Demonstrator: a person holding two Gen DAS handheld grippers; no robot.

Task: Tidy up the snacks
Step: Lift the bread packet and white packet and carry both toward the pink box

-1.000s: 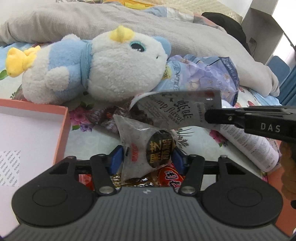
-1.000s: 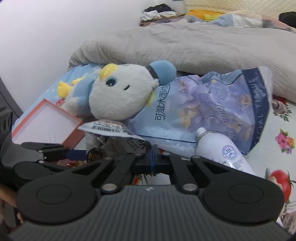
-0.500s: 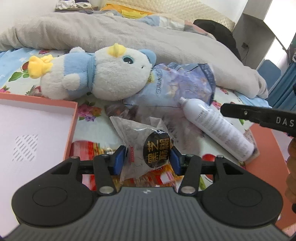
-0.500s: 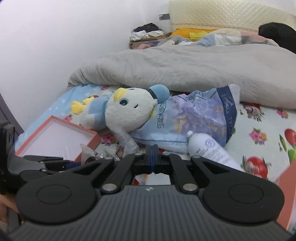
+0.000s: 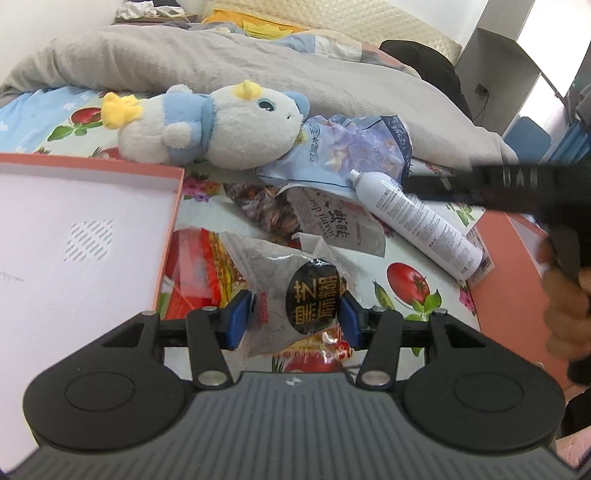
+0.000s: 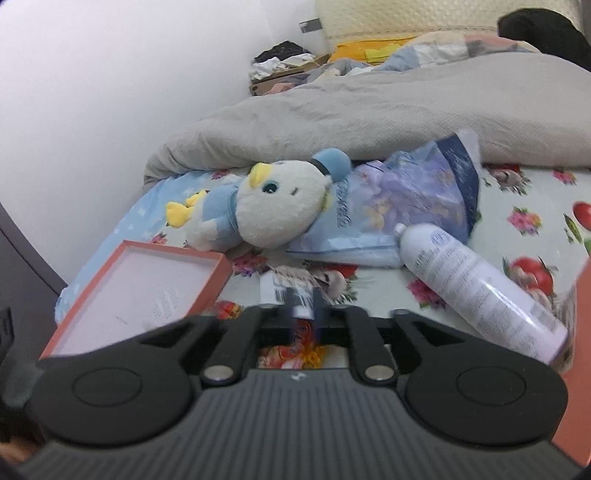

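Our left gripper (image 5: 293,319) clamps the clear snack packet (image 5: 291,295); our right gripper (image 6: 303,308) is opening, empty. We should carry it level to the pink box (image 5: 74,236) at frame left.

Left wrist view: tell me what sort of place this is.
Most likely a bedroom, with the work done on a bed: a grey duvet lies bunched over a fruit-print bedsheet, a plush toy rests on it, and a padded headboard stands behind.

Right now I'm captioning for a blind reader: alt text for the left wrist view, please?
The left gripper clamps a clear snack packet with a round black label above a floral bedsheet, beside an open orange box, a plush toy and a white spray bottle.
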